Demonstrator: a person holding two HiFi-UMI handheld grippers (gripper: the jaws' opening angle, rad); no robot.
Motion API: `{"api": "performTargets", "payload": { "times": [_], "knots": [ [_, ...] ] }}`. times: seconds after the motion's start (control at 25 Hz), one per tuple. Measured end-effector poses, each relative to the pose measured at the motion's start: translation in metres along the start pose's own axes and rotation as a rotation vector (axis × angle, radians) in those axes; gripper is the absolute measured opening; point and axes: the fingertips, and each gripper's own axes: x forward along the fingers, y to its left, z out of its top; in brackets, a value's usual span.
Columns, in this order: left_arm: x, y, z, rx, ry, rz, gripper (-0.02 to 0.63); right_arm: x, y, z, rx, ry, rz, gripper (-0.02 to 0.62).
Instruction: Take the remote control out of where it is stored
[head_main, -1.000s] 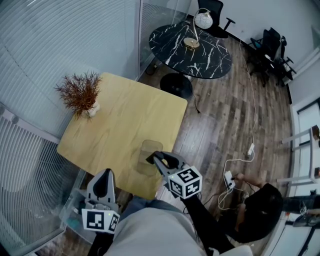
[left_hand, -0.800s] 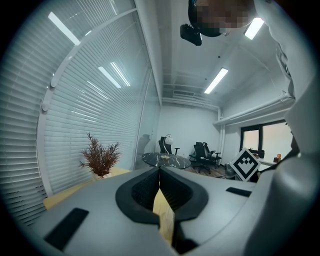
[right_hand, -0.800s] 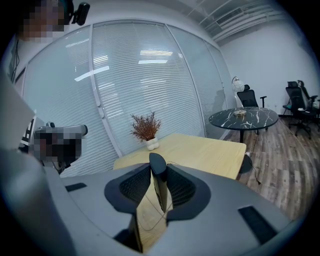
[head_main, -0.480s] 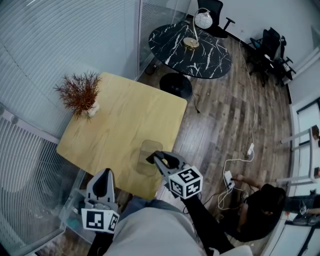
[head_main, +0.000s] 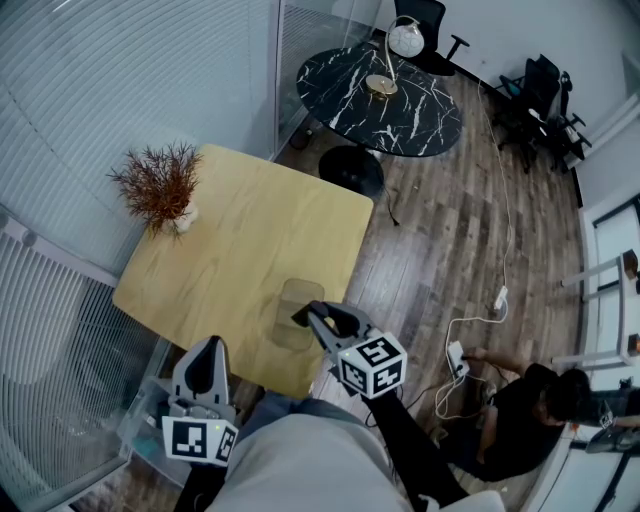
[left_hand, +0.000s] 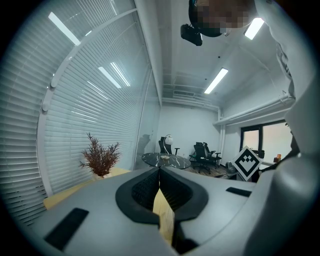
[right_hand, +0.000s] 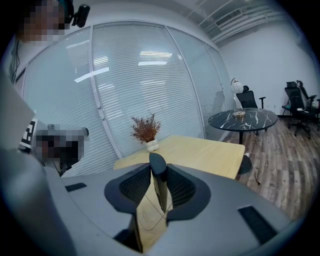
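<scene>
Right gripper (head_main: 314, 319) clamped the remote control (right_hand: 157, 175) over a clear holder (head_main: 290, 300) on the bench (head_main: 240, 240), left gripper (left_hand: 160, 172) closed and empty; lifting straight up seemed best.

- I can read no words, numbers or brand names anywhere.
- The only signs are black-and-white square markers (head_main: 375, 360) on the cube (head_main: 371, 375) behind the right gripper's (head_main: 306, 318) fingers.
- The left gripper's (head_main: 208, 352) cube (head_main: 200, 440) carries the same kind: patterns, not letters.

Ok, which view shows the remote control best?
The right gripper view: the remote control stands clamped between the right gripper's jaws. The head view shows only its dark tip; the left gripper view shows none.
</scene>
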Motion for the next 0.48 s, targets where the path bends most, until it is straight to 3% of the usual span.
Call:
{"api": "performTargets", "payload": {
  "times": [0.48],
  "knots": [
    [-0.0037,-0.0038,0.0031,0.005,-0.006,-0.005,0.008,-0.0063,0.0029,0.0038,-0.005,-0.008,0.002,0.103]
  ]
}}
